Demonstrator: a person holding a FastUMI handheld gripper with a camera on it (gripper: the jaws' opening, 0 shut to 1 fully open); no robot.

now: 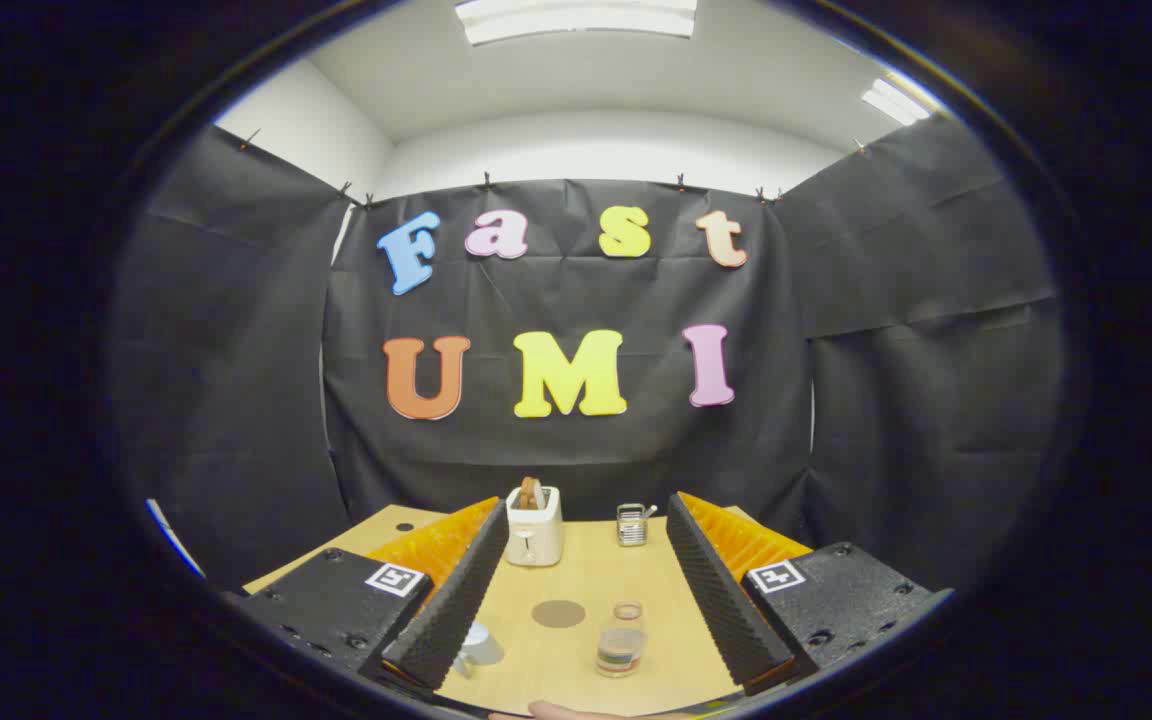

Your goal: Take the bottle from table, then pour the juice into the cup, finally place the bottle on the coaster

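From the gripper view, the gripper [586, 590] hangs above a light wooden table [586, 690] with its two fingers spread wide apart, and nothing is held between them. Each finger block carries a small square black-and-white marker — no words on them.

The bottle [621, 640] stands upright on the table between the fingers, nearer to the right one and not touching it. It is clear, its top shows as a round ring, a little liquid sits in the lower part, and a band with coloured stripes goes around it — the writing there is too small to read. Just to its left lies the coaster [558, 613], a flat brown disc. The cup [476, 645] is partly hidden by the left finger.

Beyond the fingers stand a white toaster [534, 525] with toast and a small metal holder [632, 524].
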